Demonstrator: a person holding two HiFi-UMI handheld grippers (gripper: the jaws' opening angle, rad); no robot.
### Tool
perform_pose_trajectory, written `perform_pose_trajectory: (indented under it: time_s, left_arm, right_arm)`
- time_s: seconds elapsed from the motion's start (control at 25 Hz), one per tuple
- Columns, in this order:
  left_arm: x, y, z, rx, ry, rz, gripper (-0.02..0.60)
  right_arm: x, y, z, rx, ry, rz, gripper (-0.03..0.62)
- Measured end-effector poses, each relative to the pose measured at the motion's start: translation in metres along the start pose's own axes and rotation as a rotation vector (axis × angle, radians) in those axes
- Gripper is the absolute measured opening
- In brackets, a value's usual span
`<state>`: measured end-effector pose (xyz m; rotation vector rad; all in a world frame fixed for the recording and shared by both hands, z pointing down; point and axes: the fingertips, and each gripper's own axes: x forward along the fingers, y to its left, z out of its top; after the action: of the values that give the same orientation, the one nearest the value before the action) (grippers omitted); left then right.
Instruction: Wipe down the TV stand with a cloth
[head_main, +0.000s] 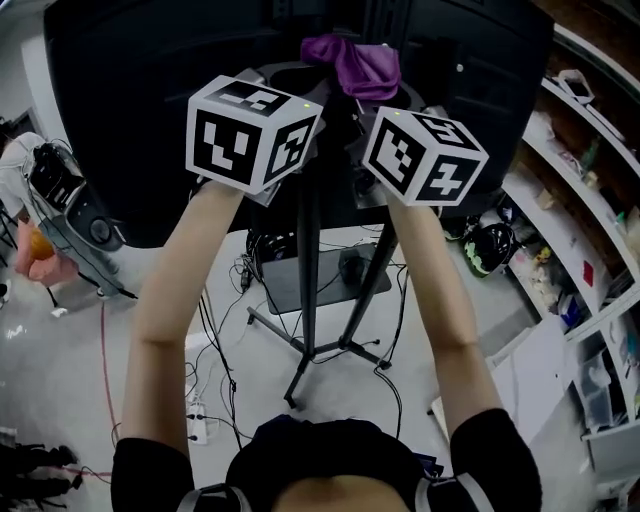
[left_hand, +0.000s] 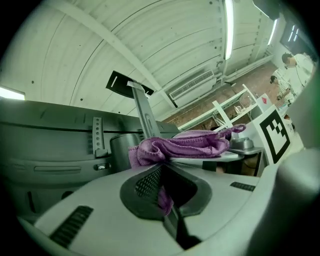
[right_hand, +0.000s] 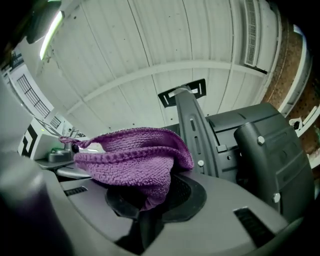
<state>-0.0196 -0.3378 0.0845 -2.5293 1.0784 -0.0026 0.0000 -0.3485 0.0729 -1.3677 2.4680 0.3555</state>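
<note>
Both arms up, close against the back of a large black flat screen (head_main: 130, 120). Between the two marker cubes, a crumpled purple terry cloth (head_main: 352, 62), draped over a grey metal plate (left_hand: 210, 157) on the black tripod TV stand (head_main: 308, 270). Left gripper (left_hand: 162, 192) with fingers (left_hand: 145, 182) closed on one end of the cloth. Right gripper (right_hand: 150, 202) with fingers (right_hand: 185, 192) pinched on the other end, a fold hanging down into the gap. Below, a pale grey floor (head_main: 60, 360) strewn with black cables (head_main: 215, 340), plus a white power strip (head_main: 198, 422). White open shelves (head_main: 585, 160) crowded with small items along the right. Overhead, a white panelled ceiling (right_hand: 150, 45) with a long strip light (left_hand: 229, 25).
</note>
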Motion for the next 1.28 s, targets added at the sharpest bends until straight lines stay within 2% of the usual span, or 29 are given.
perform_pose_trajectory:
  time_s: [0.24,0.44,0.72,0.92,1.28]
  left_arm:
    - [0.029,0.002,0.009,0.007,0.025,0.069,0.006]
    - [0.035,0.009,0.009,0.025,0.056,0.123,0.006]
    - [0.046,0.005,0.015,0.041,0.059,0.142,0.006]
    - [0.052,-0.009,0.023,0.027,0.034,0.115,0.006]
    - [0.071,-0.045,0.023,-0.006,0.007,0.02,0.006]
  right_arm:
    - [0.017,-0.036,0.001,0.016,0.008,0.005,0.064]
    - [0.036,-0.043,-0.009,0.027,0.05,0.046,0.064]
    - [0.037,-0.054,-0.009,0.015,0.058,0.035,0.064]
    - [0.026,-0.067,0.0,-0.001,0.053,0.005,0.064]
    - [0.002,-0.108,0.009,-0.035,0.048,-0.135,0.064]
